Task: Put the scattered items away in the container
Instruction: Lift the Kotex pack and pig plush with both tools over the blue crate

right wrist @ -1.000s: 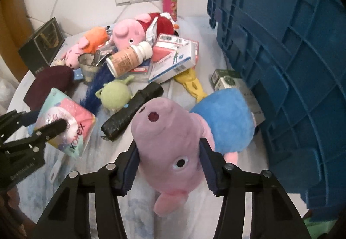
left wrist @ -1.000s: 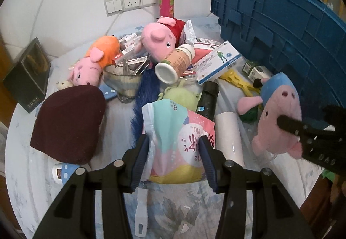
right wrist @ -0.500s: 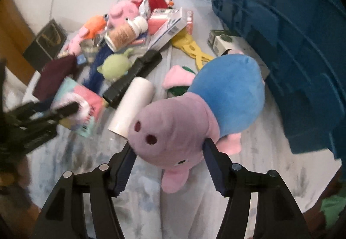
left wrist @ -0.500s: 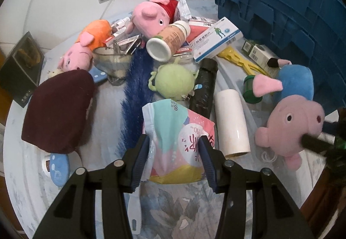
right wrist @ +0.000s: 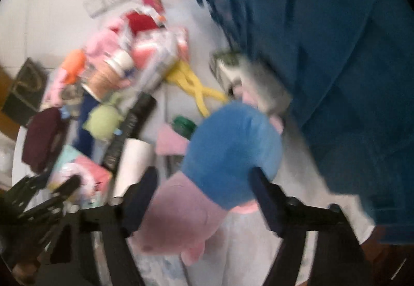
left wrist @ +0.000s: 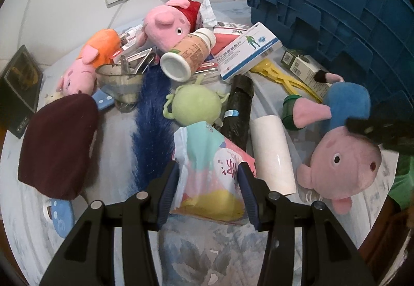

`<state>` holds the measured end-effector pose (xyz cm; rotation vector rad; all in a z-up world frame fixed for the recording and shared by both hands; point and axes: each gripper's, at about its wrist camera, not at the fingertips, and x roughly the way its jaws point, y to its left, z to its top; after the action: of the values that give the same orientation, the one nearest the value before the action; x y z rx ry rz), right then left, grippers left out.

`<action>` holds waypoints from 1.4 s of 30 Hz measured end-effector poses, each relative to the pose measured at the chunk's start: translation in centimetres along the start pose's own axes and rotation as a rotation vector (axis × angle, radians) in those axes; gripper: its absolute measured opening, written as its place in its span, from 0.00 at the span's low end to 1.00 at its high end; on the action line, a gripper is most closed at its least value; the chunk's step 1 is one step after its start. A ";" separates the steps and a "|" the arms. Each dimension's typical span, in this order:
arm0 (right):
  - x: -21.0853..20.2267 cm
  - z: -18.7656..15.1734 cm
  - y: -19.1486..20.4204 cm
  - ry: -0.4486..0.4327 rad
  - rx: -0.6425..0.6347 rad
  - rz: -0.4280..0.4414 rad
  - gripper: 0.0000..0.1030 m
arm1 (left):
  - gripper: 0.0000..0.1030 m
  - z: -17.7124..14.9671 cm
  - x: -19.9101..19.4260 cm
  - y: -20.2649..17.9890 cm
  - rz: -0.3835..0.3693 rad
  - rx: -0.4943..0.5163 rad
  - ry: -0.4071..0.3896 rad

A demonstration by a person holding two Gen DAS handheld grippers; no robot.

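The blue crate [left wrist: 336,16] stood at the right side of the table [left wrist: 207,255], and its ribbed wall closed that whole side. In front of my left tool [left wrist: 208,182] a bare strip of the patterned table lay below the fingers, and another bare strip ran along the left edge, beside the dark red cloth [left wrist: 57,146]. The middle was crowded: a lying pill bottle [left wrist: 187,54], a medicine box [left wrist: 249,50], a green plush ball [left wrist: 195,107], a black flashlight [left wrist: 239,110] and a white roll [left wrist: 271,154] lay close together, some touching.

My left tool pinched a pastel pad packet [left wrist: 209,174] between its two blue pads; the packet stood upright between them, with its lower end near the table. The white roll lay just beside it on the right.

My right tool [right wrist: 204,198] held the pig plush with the blue body [right wrist: 233,154]. The picture from this tool was strongly blurred, but the fingers pressed the plush at both sides, near where the pink head met the blue body, and the head hung down toward me. In the left view the same plush [left wrist: 344,164] was at the right, near the crate wall, with a black finger of the right tool on top of its head. Between the plush and the crate wall I saw only a narrow gap of table, with a green and white box [left wrist: 302,68] and yellow plastic tongs [left wrist: 282,77] lying there.
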<state>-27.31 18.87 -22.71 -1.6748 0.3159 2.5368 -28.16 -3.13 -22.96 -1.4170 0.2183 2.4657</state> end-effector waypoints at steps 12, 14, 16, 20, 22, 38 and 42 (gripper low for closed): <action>1.5 -1.7 -1.8 -0.005 0.017 -0.037 0.64 | 0.37 0.3 0.1 -0.3 -0.028 0.045 0.000; 0.3 -1.6 -0.7 -0.040 -0.022 -0.030 0.63 | 0.35 0.2 -0.1 -0.2 -0.030 0.050 -0.003; -1.0 -1.5 0.4 -0.075 -0.057 -0.023 0.63 | 0.31 0.1 -0.6 -0.1 -0.033 0.051 -0.012; -3.5 -0.8 2.4 -0.138 -0.122 -0.025 0.63 | 0.27 0.5 -2.4 0.3 -0.034 0.052 -0.057; -4.9 -0.4 3.3 -0.166 -0.146 -0.013 0.63 | 0.27 0.8 -3.2 0.5 -0.031 0.057 -0.077; -11.7 1.8 6.4 -0.313 -0.229 -0.006 0.63 | 0.25 4.4 -9.3 1.8 0.033 0.057 -0.234; -14.1 2.9 7.0 -0.359 -0.250 0.001 0.63 | 0.25 5.8 -11.1 1.8 0.035 0.050 -0.281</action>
<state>-25.63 13.23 -7.76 -1.2387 -0.0298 2.9052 -28.21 -5.14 -10.45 -1.0386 0.2430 2.6308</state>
